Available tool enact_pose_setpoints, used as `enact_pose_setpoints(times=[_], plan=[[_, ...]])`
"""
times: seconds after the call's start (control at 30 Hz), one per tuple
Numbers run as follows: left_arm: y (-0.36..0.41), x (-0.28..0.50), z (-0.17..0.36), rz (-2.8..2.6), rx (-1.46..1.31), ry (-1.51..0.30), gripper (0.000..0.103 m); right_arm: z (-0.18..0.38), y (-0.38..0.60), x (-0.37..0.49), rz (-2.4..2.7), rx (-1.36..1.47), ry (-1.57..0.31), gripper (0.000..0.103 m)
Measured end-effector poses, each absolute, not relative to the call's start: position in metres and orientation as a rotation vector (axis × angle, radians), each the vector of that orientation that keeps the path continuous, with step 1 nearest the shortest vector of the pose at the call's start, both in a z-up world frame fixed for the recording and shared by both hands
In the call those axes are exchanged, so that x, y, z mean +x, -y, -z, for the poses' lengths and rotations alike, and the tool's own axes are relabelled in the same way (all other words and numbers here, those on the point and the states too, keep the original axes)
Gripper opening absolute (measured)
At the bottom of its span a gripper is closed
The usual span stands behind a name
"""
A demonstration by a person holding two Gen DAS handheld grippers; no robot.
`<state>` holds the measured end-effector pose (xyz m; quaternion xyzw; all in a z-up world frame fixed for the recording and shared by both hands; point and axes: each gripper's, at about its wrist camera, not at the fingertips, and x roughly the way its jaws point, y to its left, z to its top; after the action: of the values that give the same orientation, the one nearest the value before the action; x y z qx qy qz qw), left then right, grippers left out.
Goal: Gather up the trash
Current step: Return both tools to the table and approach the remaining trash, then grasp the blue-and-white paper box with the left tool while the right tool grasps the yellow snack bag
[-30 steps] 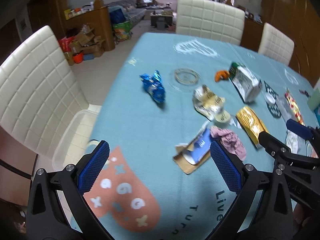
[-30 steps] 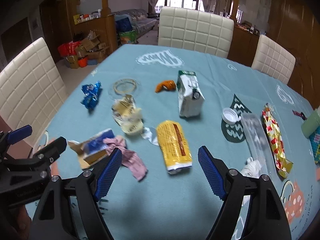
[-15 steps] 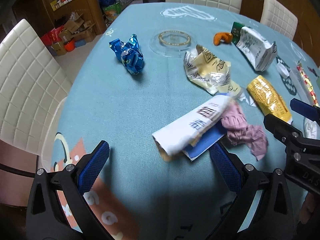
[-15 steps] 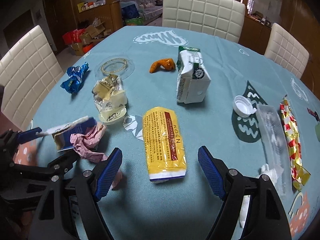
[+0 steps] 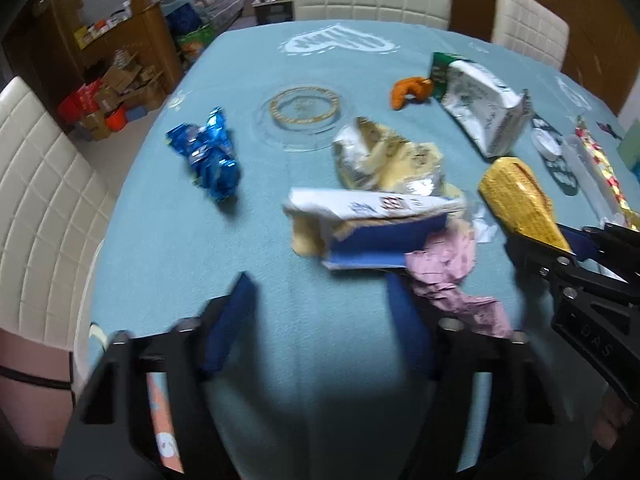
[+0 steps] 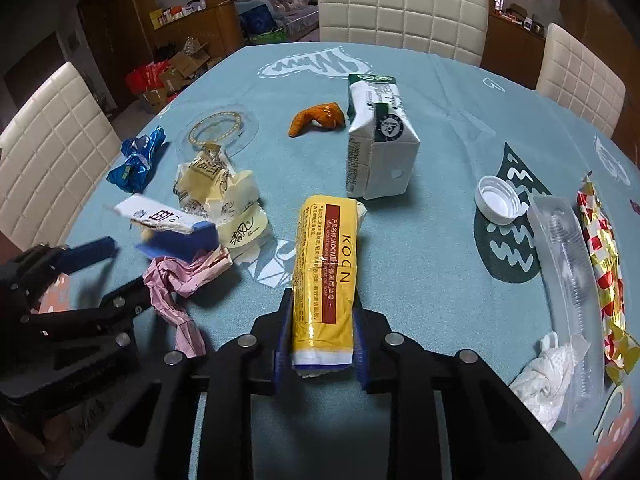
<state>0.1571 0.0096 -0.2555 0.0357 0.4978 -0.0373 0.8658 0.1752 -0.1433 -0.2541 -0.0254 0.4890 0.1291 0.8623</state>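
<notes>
The right claw (image 6: 320,344) has just been closing and now grips the near end of the yellow wrapper (image 6: 325,276), its blue pads pressed against both sides; the wrapper lies lengthwise on the desk (image 6: 440,92), pointing toward the far edge, just short of the white carton (image 6: 380,144). The left claw (image 5: 316,320) has also just been closing; its jaws stand part open and blurred over bare cloth near the desk's left edge, with nothing between them. Its right pad touches or nearly touches the pink crumpled paper (image 5: 448,276), and I cannot tell which. Beyond it lie the torn blue-and-white box (image 5: 360,220), the cream wrapper (image 5: 384,160) and the blue foil wrapper (image 5: 208,156).
</notes>
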Motion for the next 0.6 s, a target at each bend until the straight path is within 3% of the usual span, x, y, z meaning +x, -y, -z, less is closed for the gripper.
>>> enact_pose_setpoints(times=[0.07, 0.2, 0.23, 0.27, 0.6], plan=[[-0.005, 0.157, 0.253, 0.108, 0.082, -1.039, 0.034, 0.254, 0.145, 0.175, -0.266, -0.042, -1.026, 0.024], [-0.007, 0.157, 0.252, 0.128, 0.053, -1.046, 0.037, 0.253, 0.147, 0.175, -0.256, -0.026, -1.026, 0.024], [-0.011, 0.157, 0.25, 0.123, 0.03, -1.047, 0.058, 0.252, 0.148, 0.174, -0.252, -0.024, -1.025, 0.024], [-0.016, 0.157, 0.247, 0.122, -0.004, -1.043, 0.096, 0.251, 0.149, 0.173, -0.248, -0.025, -1.021, 0.024], [-0.019, 0.166, 0.225, 0.086, 0.007, -0.963, 0.099, 0.241, 0.157, 0.176, -0.227, -0.02, -0.986, 0.024]])
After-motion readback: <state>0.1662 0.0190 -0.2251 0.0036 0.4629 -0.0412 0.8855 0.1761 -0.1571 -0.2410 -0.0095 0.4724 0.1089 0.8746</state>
